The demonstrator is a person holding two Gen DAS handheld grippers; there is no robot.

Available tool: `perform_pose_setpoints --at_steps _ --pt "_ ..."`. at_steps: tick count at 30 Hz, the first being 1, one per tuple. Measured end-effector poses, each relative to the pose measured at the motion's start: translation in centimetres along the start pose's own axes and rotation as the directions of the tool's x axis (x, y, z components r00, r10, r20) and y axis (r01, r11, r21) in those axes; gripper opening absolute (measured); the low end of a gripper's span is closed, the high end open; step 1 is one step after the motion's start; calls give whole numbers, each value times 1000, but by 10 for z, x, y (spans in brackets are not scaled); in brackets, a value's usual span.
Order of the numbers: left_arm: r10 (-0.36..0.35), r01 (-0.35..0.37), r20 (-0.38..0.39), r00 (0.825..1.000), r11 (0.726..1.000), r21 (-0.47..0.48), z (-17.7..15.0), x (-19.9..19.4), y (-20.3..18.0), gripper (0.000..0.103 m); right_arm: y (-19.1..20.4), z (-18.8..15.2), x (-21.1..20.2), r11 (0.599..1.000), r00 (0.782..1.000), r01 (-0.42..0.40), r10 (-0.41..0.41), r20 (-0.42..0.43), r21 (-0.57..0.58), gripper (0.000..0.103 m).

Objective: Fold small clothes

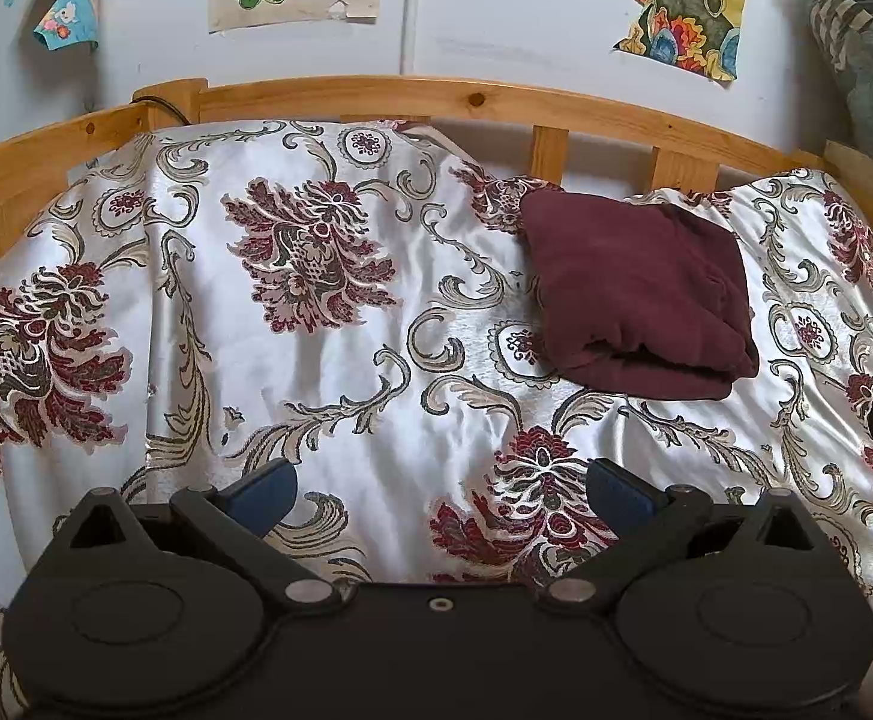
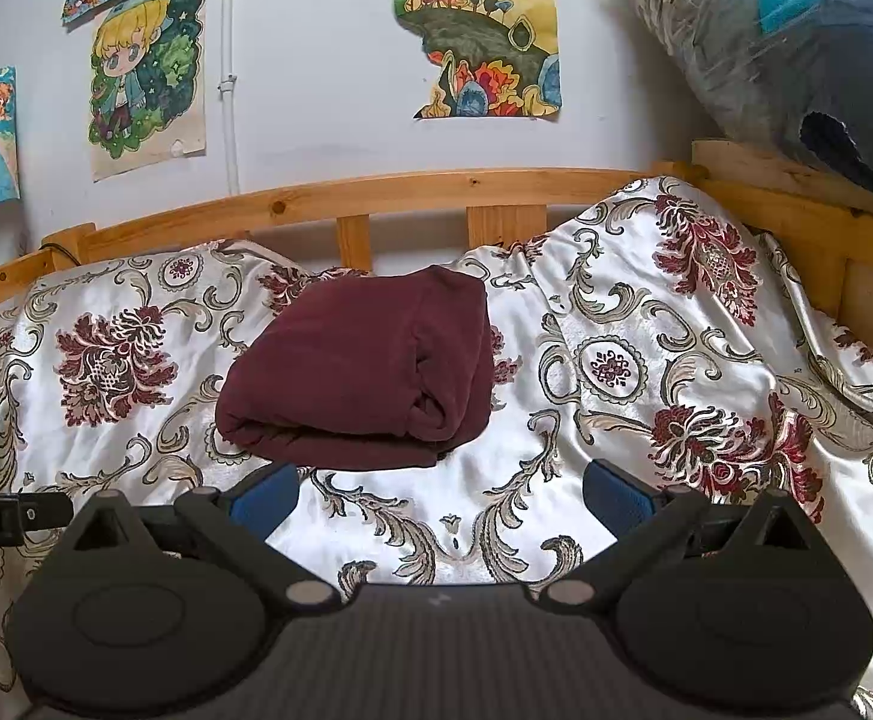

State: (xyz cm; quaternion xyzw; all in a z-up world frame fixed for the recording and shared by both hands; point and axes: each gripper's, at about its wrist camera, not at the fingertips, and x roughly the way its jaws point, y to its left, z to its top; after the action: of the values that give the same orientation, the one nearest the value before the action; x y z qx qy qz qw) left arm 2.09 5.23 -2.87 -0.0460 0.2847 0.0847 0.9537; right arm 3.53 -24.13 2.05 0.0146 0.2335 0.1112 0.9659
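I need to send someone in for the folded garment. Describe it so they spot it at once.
Find the wooden bed rail against the white wall, then the shiny floral bedspread below it. On that spread, near the rail, lies the folded maroon garment: a plain, dark, matte bundle, the only unpatterned thing on the bed.

Wooden-railed bed [image 2: 412, 192], floral satin bedspread [image 2: 646, 420] over it, folded maroon garment [image 2: 364, 360] lying on top

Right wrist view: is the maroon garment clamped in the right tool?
No. The folded maroon garment lies on the patterned bedspread ahead of the right tool, whose fingers are spread open with nothing between them.
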Motion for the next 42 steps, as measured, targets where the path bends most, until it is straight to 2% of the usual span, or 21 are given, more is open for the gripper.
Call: perform_pose_setpoints --at_steps 10,15,22,42 --pt "3 -3 -3 1000 1000 2 0 0 0 102 1 0 0 1000 1000 2 -2 2 1 103" --pt "13 -12 -52 999 1000 13 3 3 0 102 1 0 0 1000 1000 3 -3 2 1 103" --pt "19 -17 -46 999 999 48 1 2 -5 102 1 0 0 1000 1000 3 -3 0 3 103" --pt "20 -17 -50 999 998 53 2 2 -4 102 4 0 1 1000 1000 3 -3 -2 2 103"
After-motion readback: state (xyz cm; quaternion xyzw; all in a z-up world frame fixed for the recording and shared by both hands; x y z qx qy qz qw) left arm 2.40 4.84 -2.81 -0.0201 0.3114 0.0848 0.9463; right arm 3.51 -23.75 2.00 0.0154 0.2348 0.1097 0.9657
